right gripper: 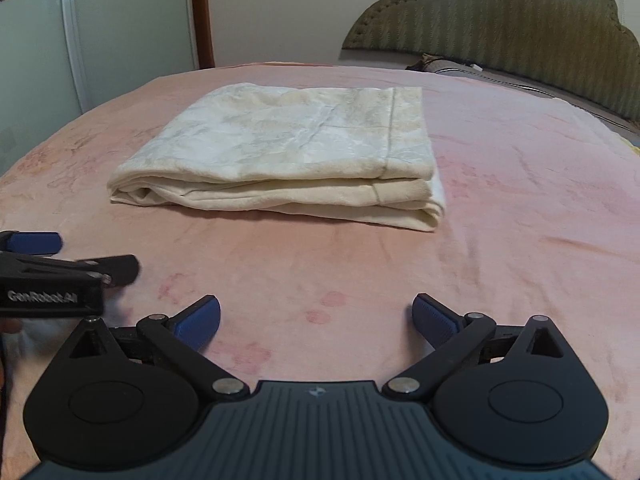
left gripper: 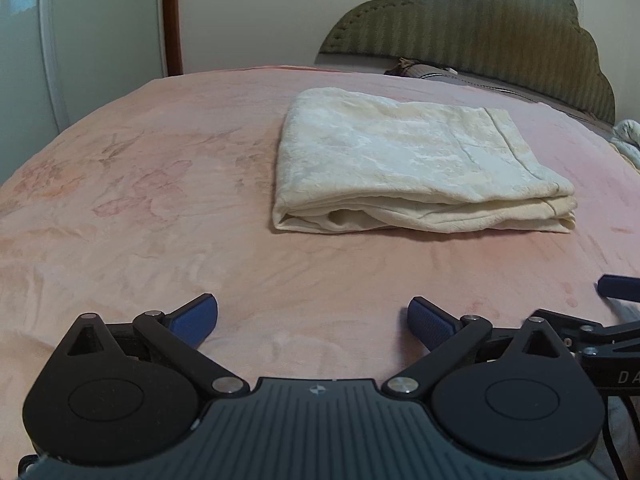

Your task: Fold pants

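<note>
The left tool (left gripper: 313, 322) has its blue pads spread wide apart with nothing between them, hovering over the pink bedspread (left gripper: 120, 208). The right tool (right gripper: 316, 320) is likewise fully spread and empty. The folded cream pants (left gripper: 408, 160) lie flat on the bedspread, well apart from both tools, at about one o'clock in the left view and eleven o'clock in the right. A padded green headboard (right gripper: 500, 20) stands behind.

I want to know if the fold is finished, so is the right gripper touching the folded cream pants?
Apart. The right wrist view shows the right gripper open, with bare pink bedspread between its fingertips and the pants.
</note>
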